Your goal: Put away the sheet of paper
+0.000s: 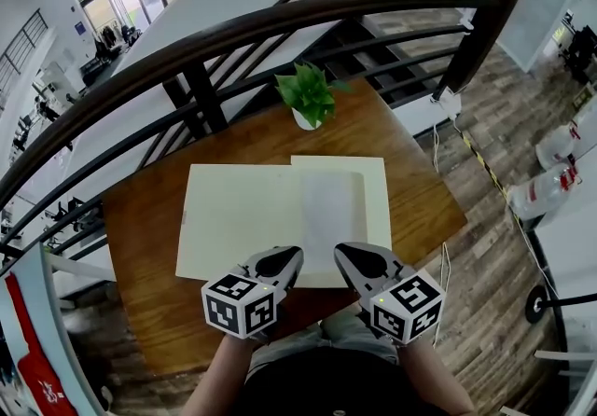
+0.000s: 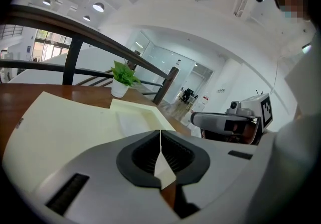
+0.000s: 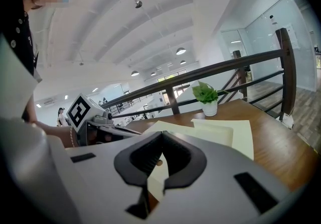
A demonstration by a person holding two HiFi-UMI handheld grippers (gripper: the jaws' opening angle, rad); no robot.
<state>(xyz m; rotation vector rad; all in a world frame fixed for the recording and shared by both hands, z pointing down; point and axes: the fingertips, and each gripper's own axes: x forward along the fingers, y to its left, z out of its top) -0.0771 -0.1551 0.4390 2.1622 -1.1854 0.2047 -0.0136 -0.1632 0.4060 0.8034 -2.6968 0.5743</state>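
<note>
My left gripper [image 1: 291,256] and right gripper [image 1: 345,252] hover side by side over the near edge of an open folder [image 1: 233,218]. Both pairs of jaws are closed tip to tip and hold nothing. The sheet of paper [image 1: 326,209] lies flat on the folder's right leaf, a whiter rectangle against cream card, with its near edge just ahead of my right jaws. The folder is thin, matte and square-cornered, spread wide across the brown wooden bench [image 1: 145,246]. Bare wood shows to its left, to its right and along the near side. At the far edge a small leafy plant [image 1: 306,95] stands in a white pot, just beyond the folder's corner. Behind it a dark curved railing [image 1: 233,32] closes off that side.
</note>
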